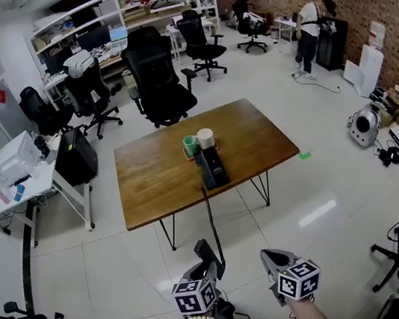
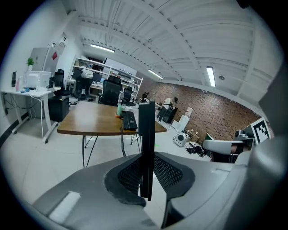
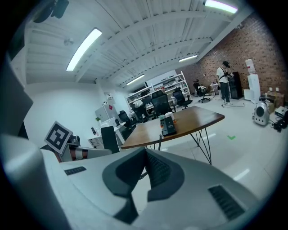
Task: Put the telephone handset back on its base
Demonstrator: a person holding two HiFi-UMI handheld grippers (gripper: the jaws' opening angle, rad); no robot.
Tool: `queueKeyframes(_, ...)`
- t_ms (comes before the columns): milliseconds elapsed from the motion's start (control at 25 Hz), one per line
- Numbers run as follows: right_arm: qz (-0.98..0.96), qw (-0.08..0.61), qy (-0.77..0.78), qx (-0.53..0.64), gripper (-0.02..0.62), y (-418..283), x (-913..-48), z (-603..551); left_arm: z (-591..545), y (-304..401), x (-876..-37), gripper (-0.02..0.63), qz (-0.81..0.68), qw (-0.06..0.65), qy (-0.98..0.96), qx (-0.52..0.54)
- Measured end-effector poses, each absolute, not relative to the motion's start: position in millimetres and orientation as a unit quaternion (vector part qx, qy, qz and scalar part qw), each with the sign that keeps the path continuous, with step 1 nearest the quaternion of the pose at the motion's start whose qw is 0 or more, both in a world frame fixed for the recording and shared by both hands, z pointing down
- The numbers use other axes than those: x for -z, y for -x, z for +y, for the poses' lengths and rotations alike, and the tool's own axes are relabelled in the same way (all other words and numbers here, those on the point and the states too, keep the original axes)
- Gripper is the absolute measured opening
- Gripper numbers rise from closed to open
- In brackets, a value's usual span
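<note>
The person stood well back from the bench (image 1: 158,175), both arms low and close in front of the body. The wrists were side by side and the marker cubes faced up.

The left hand-held gripper (image 2: 146,173) was pinching the black telephone handset (image 2: 146,134) by one end, with a pad pressed flat on either face. The handset stuck straight out ahead of the jaws, toward the bench. It looked to me like a grip chosen to keep the long body in line with the gripper, ready to be laid down lengthways.

The coiled cord (image 1: 210,217) ran from the handset across the open floor to the bench's near edge and on to the telephone base (image 1: 213,168). The base lay near the middle of the bench, just in front of a green cup (image 1: 190,144) and a white cup (image 1: 206,138).

The right hand-held gripper (image 3: 145,158) had its jaws pressed together on nothing and was carried beside the left. I'd guess it was simply being kept clear of the cord.

The handset was well apart from its base, and the approach to the bench had not yet been made.
</note>
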State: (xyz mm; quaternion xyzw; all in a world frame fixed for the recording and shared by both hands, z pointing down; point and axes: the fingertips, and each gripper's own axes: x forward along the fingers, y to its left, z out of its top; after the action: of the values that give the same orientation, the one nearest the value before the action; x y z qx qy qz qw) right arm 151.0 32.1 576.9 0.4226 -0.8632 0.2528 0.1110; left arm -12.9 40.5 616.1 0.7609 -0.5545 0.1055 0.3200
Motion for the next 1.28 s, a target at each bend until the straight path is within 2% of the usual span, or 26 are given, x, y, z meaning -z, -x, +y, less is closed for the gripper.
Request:
queueKeyframes(600, -0.84, 0.102, -0.471, -0.248, 0.011, -103, -563, -85, -78, 57, -621, 0.07, -0.497, 0.339, -0.791, -0.112)
queueKeyframes(1280, -0.825, 0.096, -0.496, -0.253, 0.011, -74, -572, -125, -154, 76, -641, 0.071, -0.417, 0.399, -0.812, -0.084)
